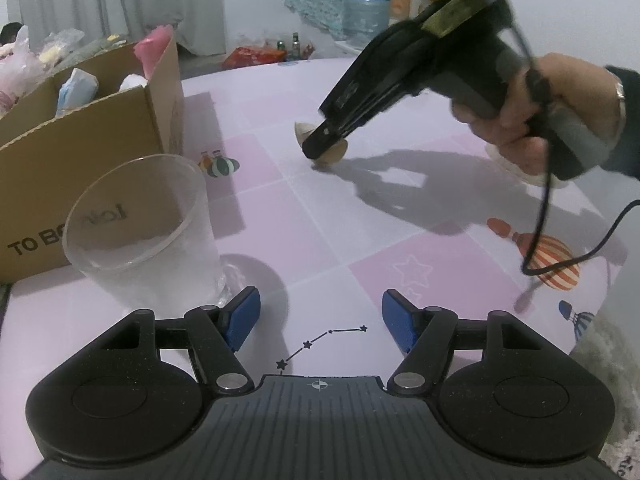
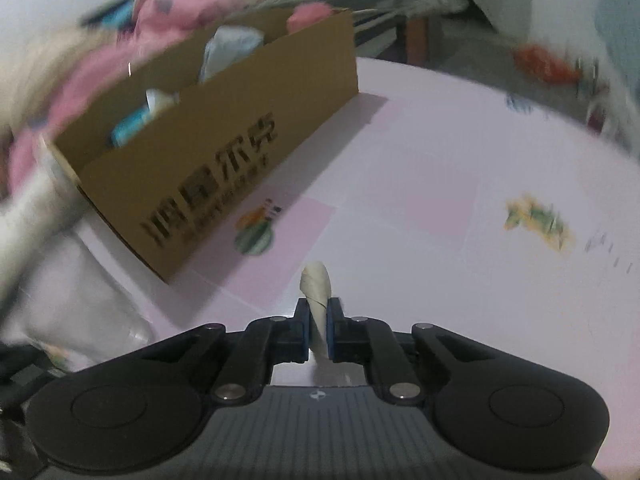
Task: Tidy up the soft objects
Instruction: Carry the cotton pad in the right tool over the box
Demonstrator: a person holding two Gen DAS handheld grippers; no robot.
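- We have the right hand-held gripper (image 2: 319, 330) clenched on a small beige pad (image 2: 317, 288); its jaws pinch the pad edge-on, and the rest of it sticks out ahead of the fingertips.
- From the left wrist view, the pad (image 1: 338, 152) sits low at the desk (image 1: 360, 220), under the right hand-held gripper (image 1: 324, 142); we cannot tell whether it has lifted clear.
- The left hand-held gripper (image 1: 320, 322) is released, jaws apart with nothing between them, hovering just beside a clear glass (image 1: 144, 224).
- A cardboard box (image 1: 80, 152) stands at the desk's left, already holding soft items in pink, blue and white.
- We judge the step in hand to be the pickup: the grasp is made, the carry is not yet done.
- Next, we would probably raise the pad and take it over the box wall (image 2: 248, 128), then let go inside.
- The pad is thin and soft, so the pinch may slip; we should keep the lift gentle and stay clear of the glass.
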